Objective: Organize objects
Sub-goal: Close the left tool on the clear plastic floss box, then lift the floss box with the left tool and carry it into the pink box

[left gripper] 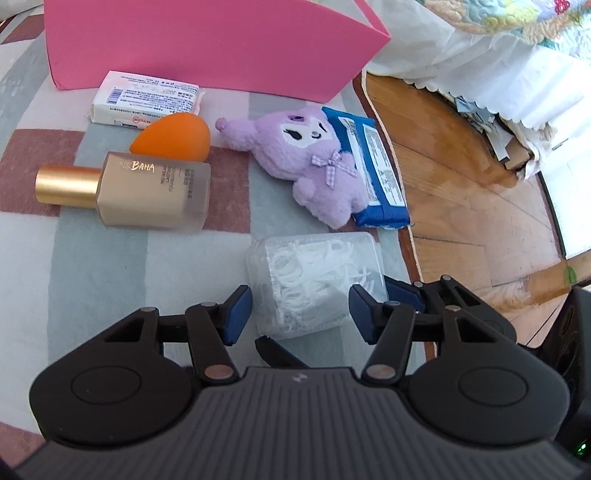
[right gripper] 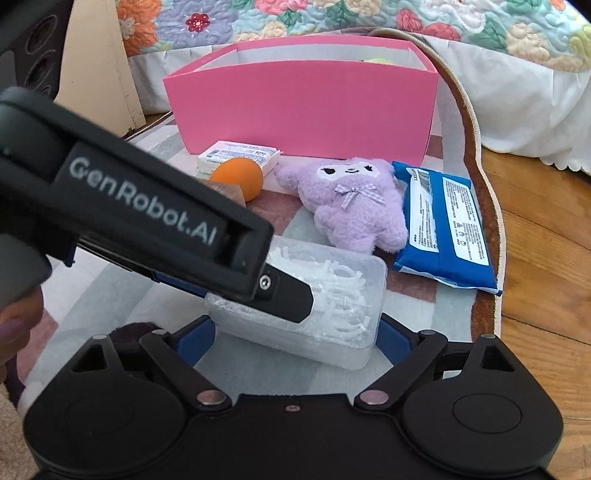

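A clear plastic box of white floss picks (left gripper: 317,280) lies on the striped rug. My left gripper (left gripper: 300,314) is shut on it, its blue pads pressing on the box's long sides. In the right wrist view the same box (right gripper: 332,295) sits between the wide-spread pads of my right gripper (right gripper: 295,339), which stand close beside its short ends without squeezing. The left gripper (right gripper: 280,295) reaches in from the left over the box's near end. A pink open box (right gripper: 303,110) stands at the back of the rug.
Behind the floss box lie a foundation bottle (left gripper: 147,192), an orange sponge (left gripper: 173,136), a white pack (left gripper: 146,98), a purple plush (left gripper: 310,158) and a blue wipes pack (left gripper: 376,170). Wooden floor (left gripper: 461,184) lies right of the rug's edge. A quilted bed (right gripper: 369,18) stands behind.
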Available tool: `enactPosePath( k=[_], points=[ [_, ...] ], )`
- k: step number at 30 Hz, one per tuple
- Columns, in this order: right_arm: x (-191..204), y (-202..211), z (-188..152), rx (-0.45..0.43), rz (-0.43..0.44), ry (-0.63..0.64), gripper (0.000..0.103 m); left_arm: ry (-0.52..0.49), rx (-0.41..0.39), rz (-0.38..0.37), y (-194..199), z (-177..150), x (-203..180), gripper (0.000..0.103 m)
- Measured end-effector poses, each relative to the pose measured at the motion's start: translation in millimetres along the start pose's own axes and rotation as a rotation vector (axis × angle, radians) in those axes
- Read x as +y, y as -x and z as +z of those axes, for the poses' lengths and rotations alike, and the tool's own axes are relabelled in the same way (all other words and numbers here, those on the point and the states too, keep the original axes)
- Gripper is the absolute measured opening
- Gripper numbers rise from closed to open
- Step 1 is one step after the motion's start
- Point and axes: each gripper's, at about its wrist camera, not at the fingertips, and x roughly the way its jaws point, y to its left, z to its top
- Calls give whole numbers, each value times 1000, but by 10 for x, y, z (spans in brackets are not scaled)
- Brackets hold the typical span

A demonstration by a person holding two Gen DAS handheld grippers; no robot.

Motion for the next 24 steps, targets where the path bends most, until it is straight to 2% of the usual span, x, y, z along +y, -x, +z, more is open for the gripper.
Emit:
enactPosePath(
  k=[5,9,13,18,24],
  points=[
    [-12,73,6,24,43,-48,94,-23,7,54,131,-57,-110,56],
    [41,151,71,46,64,-29,94,-40,25,94,294,-103,-192,56],
    [142,319,131,66,69,20,94,-28,47,80,506,-129,-224,55],
    [246,591,222,72,66,60,93,-89,37,83,839,-128,-372,51],
    [378,843,404,57,51,124,93,-95,18,76,1165,-48,-462,50]
  ],
)
